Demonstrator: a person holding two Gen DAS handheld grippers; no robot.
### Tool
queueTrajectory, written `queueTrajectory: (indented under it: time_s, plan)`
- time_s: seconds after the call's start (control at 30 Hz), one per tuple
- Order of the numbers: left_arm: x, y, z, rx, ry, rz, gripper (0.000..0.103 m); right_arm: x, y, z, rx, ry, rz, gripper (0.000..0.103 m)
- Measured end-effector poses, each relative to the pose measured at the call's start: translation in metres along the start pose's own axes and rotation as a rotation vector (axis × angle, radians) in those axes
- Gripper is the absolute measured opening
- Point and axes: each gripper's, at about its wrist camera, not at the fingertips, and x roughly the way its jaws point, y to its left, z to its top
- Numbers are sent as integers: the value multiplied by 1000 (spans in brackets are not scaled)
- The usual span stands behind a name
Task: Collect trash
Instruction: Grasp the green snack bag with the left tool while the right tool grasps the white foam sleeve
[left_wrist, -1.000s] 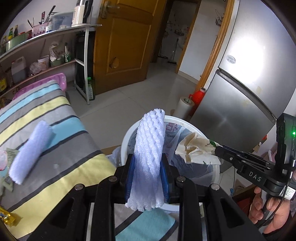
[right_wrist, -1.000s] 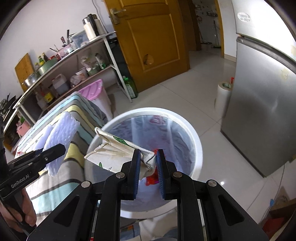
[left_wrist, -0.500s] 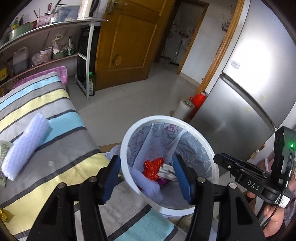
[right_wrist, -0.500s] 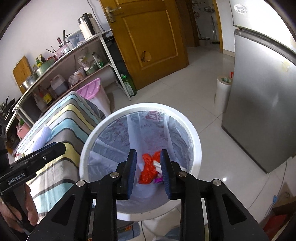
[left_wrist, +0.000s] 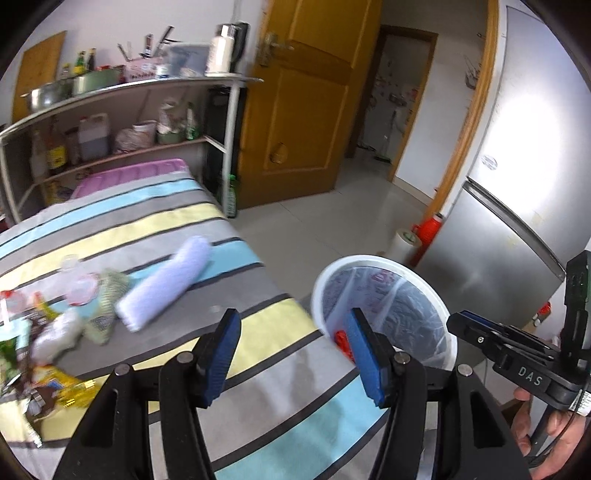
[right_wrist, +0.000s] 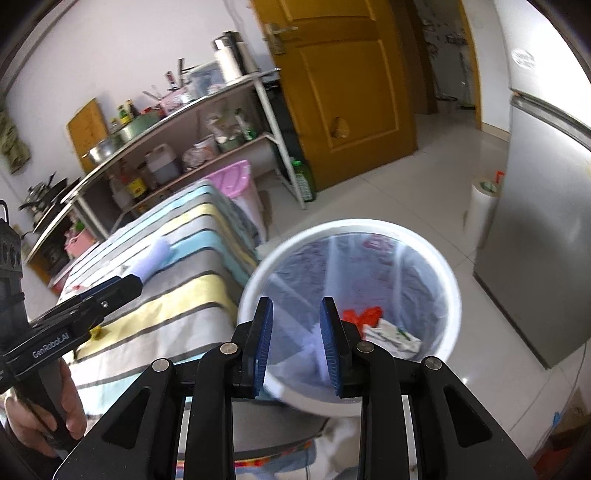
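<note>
A white trash bin (left_wrist: 384, 266) lined with a clear bag stands on the floor beside the striped table (left_wrist: 155, 229); it also shows in the right wrist view (right_wrist: 351, 229). Inside lie red wrapping (right_wrist: 360, 316) and a crumpled white paper (right_wrist: 391, 334). My left gripper (left_wrist: 291, 350) is open and empty above the table's right edge, left of the bin. My right gripper (right_wrist: 295, 334) is open and empty over the bin's near rim. A white foam-net sleeve (left_wrist: 166, 282) and a pile of wrappers (left_wrist: 48, 332) lie on the table.
A metal shelf rack (left_wrist: 110, 122) with bottles and pots stands behind the table. A pink bin (right_wrist: 236, 181) sits by it. A wooden door (left_wrist: 306, 110) is at the back, a steel fridge (left_wrist: 528, 184) on the right, a paper roll (right_wrist: 480, 203) on the floor.
Both grippers have let go: the foam sleeve and the crumpled paper dropped into the bin. The left gripper has swung left toward the table; the right has opened wider.
</note>
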Motion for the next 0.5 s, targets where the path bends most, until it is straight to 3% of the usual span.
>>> queueTrajectory:
  time_s: [0.5]
  plan:
    - [-68,58,-27,-80,-68,134,61,-3,80,-17,-129,17,132,27]
